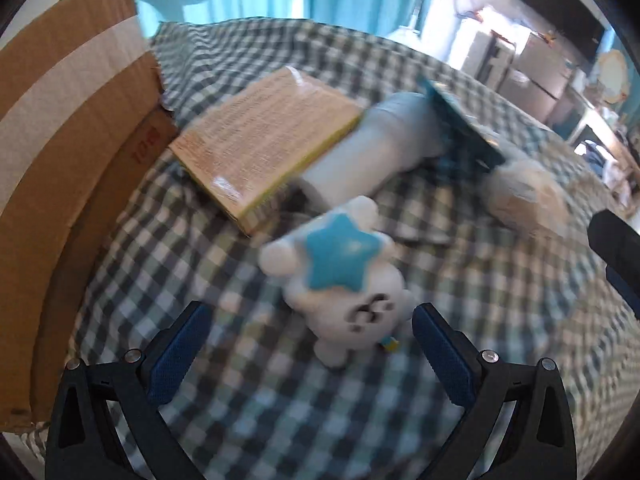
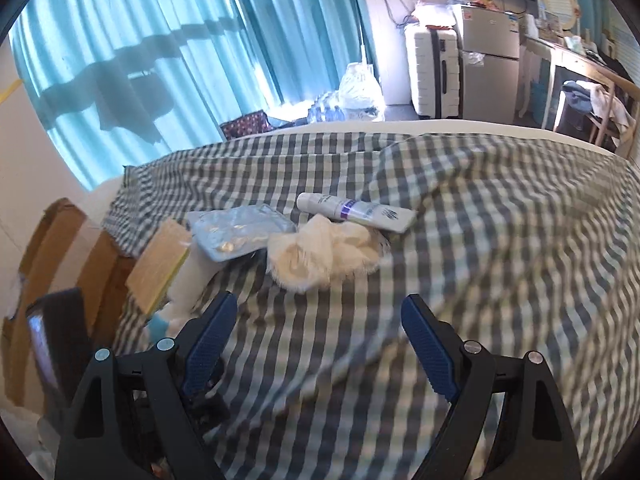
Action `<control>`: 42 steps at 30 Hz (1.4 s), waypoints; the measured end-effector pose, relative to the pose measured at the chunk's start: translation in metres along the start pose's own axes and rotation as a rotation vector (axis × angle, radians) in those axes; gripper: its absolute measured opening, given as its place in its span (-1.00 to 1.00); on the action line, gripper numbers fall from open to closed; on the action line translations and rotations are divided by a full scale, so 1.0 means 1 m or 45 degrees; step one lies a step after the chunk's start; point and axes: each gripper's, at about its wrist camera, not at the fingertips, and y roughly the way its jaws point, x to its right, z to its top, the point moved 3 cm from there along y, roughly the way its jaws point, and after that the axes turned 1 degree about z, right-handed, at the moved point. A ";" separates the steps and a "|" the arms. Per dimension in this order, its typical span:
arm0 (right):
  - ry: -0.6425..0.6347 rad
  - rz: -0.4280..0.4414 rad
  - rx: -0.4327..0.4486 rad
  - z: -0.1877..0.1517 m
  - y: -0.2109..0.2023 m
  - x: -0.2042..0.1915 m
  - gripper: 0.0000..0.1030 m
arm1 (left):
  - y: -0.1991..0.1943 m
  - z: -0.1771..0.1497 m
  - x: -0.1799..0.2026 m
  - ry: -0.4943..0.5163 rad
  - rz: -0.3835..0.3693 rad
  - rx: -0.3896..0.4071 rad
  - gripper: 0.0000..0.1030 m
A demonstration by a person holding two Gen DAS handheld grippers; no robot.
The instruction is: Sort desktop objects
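A white plush toy (image 1: 344, 276) with a blue star lies on the checked cloth (image 1: 280, 400), just ahead of my open, empty left gripper (image 1: 310, 316). Behind it lie a tan flat packet (image 1: 264, 136), a white cylinder (image 1: 372, 152), a blue foil pack (image 1: 460, 120) and a fluffy beige cloth (image 1: 528, 196). My right gripper (image 2: 318, 312) is open and empty above the cloth. Ahead of it lie the beige cloth (image 2: 324, 256), a white tube (image 2: 356, 212), the foil pack (image 2: 240, 232) and the tan packet (image 2: 160, 268). The plush (image 2: 164, 320) peeks out at the left finger.
An open cardboard box (image 1: 68, 168) stands at the left edge of the cloth, also in the right wrist view (image 2: 72, 248). Blue curtains (image 2: 140, 60), a white suitcase (image 2: 432, 68) and a small fridge (image 2: 488, 60) stand beyond the far edge. The other gripper's black body (image 1: 616, 244) shows at right.
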 end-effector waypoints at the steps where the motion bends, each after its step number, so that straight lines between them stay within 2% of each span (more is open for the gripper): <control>1: -0.006 0.010 -0.011 0.003 0.011 -0.001 0.61 | 0.004 0.002 -0.004 -0.029 0.016 -0.002 1.00; 2: -0.005 0.012 -0.021 0.008 0.025 -0.002 0.60 | 0.006 0.003 -0.009 -0.059 0.006 0.003 0.94; 3: -0.005 0.013 -0.040 0.010 0.035 -0.002 0.48 | 0.007 0.004 -0.013 -0.076 -0.011 0.021 0.71; 4: -0.002 0.013 -0.052 0.012 0.042 -0.002 0.16 | 0.005 0.005 -0.014 -0.073 -0.018 0.042 0.52; 5: 0.008 0.012 -0.081 0.011 0.052 -0.001 0.00 | 0.004 0.006 -0.014 -0.047 -0.028 0.065 0.28; 7: 0.036 0.037 -0.137 0.007 0.062 0.000 -0.48 | 0.001 0.006 -0.012 0.029 -0.031 0.076 0.28; 12: 0.049 0.056 -0.138 -0.026 0.032 -0.004 -0.75 | -0.016 -0.002 -0.027 0.012 -0.077 0.056 0.27; 16: 0.109 0.077 -0.126 -0.059 -0.009 -0.006 -0.75 | -0.049 -0.015 -0.040 -0.052 -0.123 0.072 0.27; 18: 0.147 0.100 -0.126 -0.078 -0.032 -0.011 -0.75 | -0.070 -0.023 -0.040 -0.022 -0.140 0.095 0.27; 21: 0.098 0.081 -0.111 -0.098 -0.066 -0.026 -0.75 | -0.103 -0.030 -0.038 0.058 -0.185 0.141 0.27; 24: 0.070 0.083 -0.078 -0.106 -0.100 -0.038 -0.75 | -0.138 -0.035 -0.038 0.116 -0.233 0.190 0.27; 27: 0.034 0.075 -0.034 -0.110 -0.132 -0.054 -0.75 | -0.167 -0.037 -0.041 0.165 -0.231 0.240 0.27; 33: 0.028 0.084 0.043 -0.121 -0.186 -0.070 -0.75 | -0.203 -0.047 -0.065 0.169 -0.233 0.262 0.27; 39: -0.029 0.067 0.066 -0.132 -0.219 -0.086 -0.75 | -0.232 -0.059 -0.079 0.206 -0.236 0.316 0.26; 42: -0.044 0.065 0.075 -0.133 -0.230 -0.092 -0.75 | -0.239 -0.059 -0.085 0.221 -0.263 0.305 0.06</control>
